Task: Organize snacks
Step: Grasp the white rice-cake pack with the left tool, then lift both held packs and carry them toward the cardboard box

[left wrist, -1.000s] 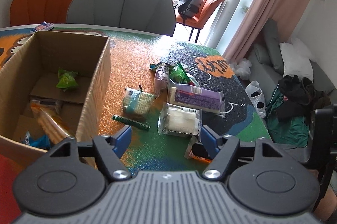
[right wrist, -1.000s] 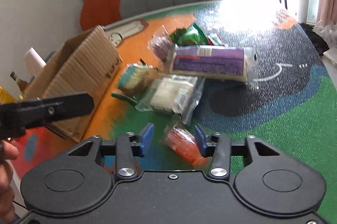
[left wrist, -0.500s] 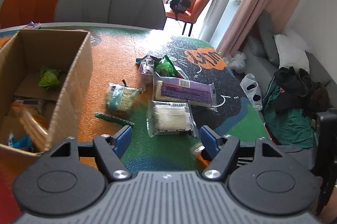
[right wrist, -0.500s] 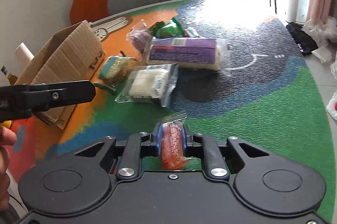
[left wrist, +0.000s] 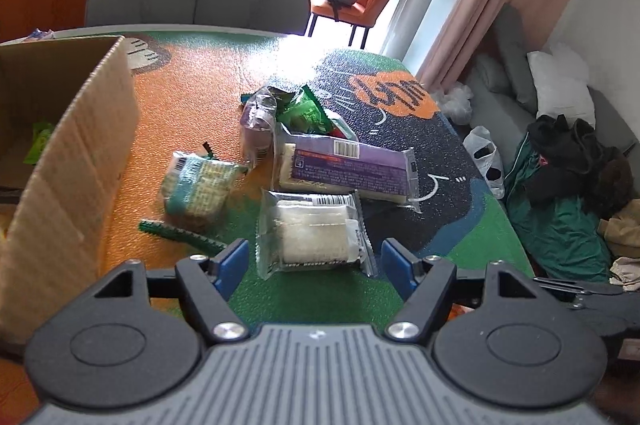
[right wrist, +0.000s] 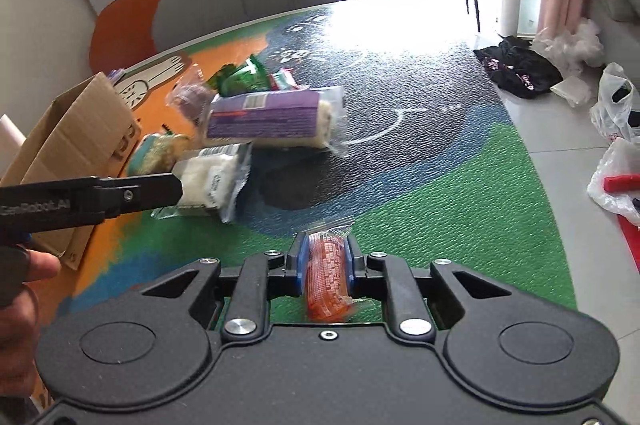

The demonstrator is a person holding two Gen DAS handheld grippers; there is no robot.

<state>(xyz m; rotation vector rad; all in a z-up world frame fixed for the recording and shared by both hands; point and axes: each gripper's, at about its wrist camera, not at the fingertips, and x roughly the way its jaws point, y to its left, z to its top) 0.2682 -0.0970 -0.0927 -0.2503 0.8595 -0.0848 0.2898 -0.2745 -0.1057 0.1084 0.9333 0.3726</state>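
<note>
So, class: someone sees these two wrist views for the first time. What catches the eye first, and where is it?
Probably the orange snack packet, clamped between the right gripper pads over the green part of the mat. Next, the clear packet of white cakes just ahead of the open left gripper, with the cardboard box to its left.

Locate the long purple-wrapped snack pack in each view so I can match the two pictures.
Left wrist view: the purple-wrapped pack lies right of centre, just beyond the clear pack of white snack.
Right wrist view: the purple-wrapped pack lies upper left of centre, with the same clear pack nearer and to its left.
Shared landmark: the cardboard box at the left edge of both.
</note>
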